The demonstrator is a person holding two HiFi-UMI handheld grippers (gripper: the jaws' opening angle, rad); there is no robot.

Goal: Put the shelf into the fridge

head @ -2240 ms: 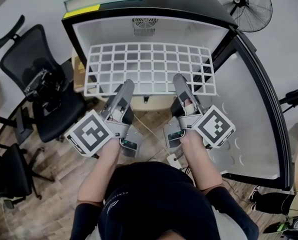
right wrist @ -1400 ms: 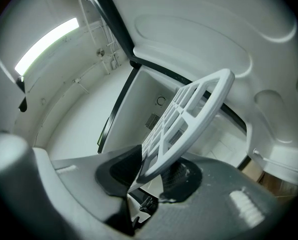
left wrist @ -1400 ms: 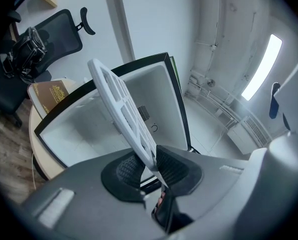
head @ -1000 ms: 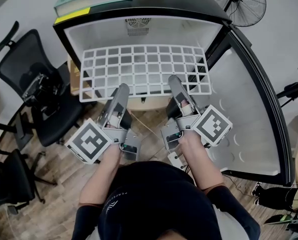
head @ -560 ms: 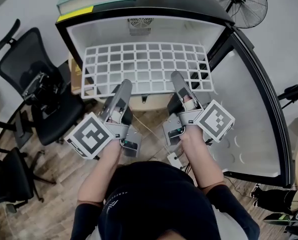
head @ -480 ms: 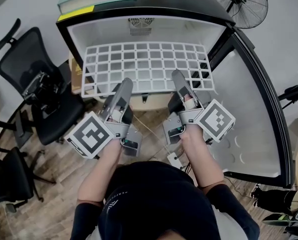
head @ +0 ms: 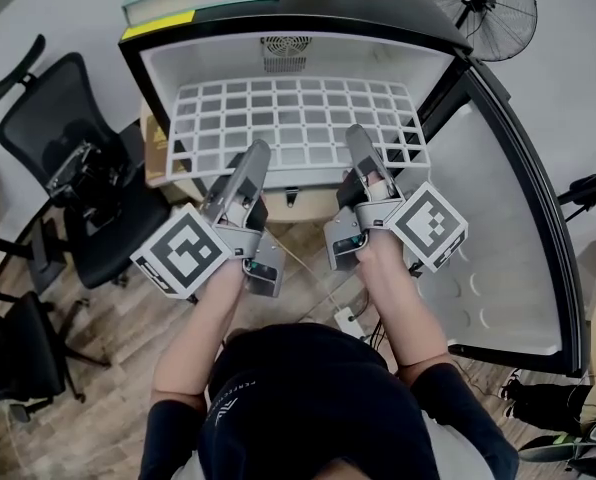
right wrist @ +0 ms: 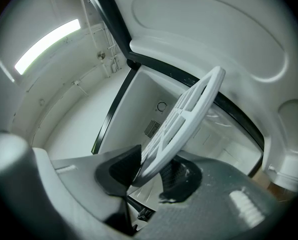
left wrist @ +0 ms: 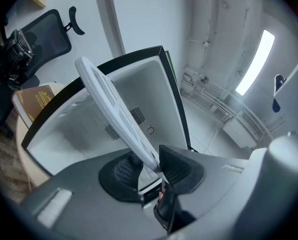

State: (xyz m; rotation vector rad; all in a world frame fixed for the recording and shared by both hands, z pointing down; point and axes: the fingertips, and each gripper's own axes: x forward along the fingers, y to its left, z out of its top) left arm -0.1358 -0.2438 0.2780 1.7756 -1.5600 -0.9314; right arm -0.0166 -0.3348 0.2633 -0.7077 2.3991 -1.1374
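Left gripper (head: 256,154) and right gripper (head: 358,138) are each closed tight on the near edge of the white grid shelf (head: 296,116), which sits in the mouth of the open fridge (head: 378,60).

shelf (head: 298,118) near rim partly hidden (fan (head: 475,3) cropped above)

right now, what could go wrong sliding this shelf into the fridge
The left gripper and right gripper pinch only the near edge of the shelf, so it could tip or slip. It looks about as wide as the opening of the fridge; a corner may catch a side wall if it goes in skewed.
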